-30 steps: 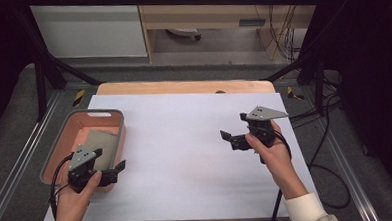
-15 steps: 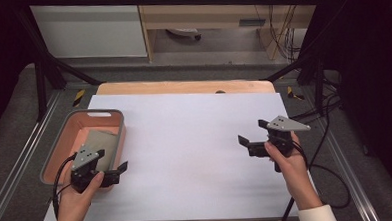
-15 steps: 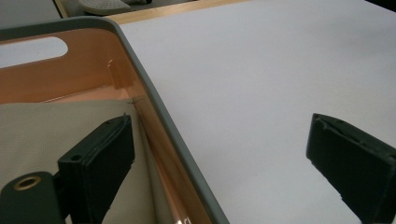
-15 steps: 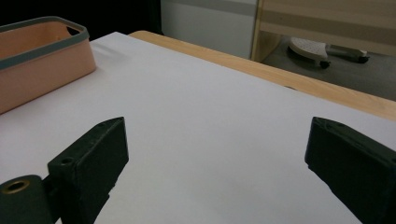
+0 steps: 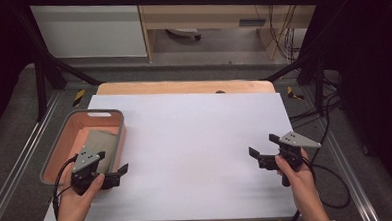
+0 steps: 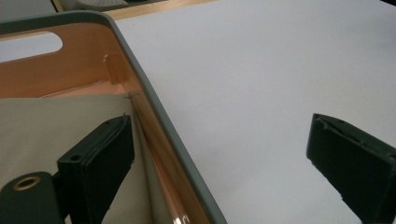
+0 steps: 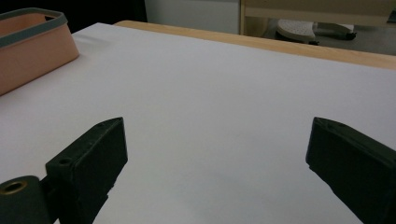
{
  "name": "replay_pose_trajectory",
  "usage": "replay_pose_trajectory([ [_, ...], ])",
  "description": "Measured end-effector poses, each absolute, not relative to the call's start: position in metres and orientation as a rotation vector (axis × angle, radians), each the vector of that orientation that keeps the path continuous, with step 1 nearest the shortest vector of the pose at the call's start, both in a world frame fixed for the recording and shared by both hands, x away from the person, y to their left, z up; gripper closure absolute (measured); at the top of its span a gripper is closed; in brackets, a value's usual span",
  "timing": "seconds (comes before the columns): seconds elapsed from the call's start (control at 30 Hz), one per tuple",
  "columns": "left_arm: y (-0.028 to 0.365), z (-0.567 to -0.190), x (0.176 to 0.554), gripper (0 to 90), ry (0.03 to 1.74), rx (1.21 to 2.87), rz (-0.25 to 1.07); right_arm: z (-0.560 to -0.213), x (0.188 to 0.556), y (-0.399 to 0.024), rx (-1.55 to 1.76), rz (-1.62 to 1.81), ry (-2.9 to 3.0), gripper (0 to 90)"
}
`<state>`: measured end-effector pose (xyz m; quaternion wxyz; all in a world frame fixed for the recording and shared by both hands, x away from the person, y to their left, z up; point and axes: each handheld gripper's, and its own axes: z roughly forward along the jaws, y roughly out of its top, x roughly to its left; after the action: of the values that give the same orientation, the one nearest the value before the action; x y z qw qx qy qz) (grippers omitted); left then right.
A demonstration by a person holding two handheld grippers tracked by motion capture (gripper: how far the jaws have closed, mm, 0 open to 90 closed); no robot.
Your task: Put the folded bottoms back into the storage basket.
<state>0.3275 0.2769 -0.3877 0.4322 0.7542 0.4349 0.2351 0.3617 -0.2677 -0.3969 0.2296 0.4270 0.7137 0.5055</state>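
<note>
Poised astride the near right rim of the salmon-pink plastic bin with grey rim (image 5: 60, 134): left gripper (image 5: 109, 168), jaws spread wide and empty, likely lined up for the folded beige cloth (image 5: 99, 144) inside. Well right of the bin, right gripper (image 5: 264, 150), equally wide, empty, apparently idle.

A lab: black metal frame (image 5: 42, 72) around the table (image 5: 195, 140), loose cables (image 5: 329, 109).

Your left gripper (image 5: 111, 163) sits low at your near left, jaws spread wide; your right gripper (image 5: 265, 150) (also gaping) hangs far right, both empty
</note>
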Motion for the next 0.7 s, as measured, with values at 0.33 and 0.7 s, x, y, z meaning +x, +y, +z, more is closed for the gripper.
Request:
replay_pose_trajectory([
  [0.33, 0.276, -0.388, 0.327, 7.8, 1.079, 1.882, 0.581, -0.419, 0.348, -0.266, 1.183, 1.405, 1.980, 6.0],
  [0.7, 0.272, -0.387, 0.326, 8.0, 1.057, 1.878, 0.573, -0.440, 0.346, -0.243, 1.156, 1.392, 2.057, 5.9],
])
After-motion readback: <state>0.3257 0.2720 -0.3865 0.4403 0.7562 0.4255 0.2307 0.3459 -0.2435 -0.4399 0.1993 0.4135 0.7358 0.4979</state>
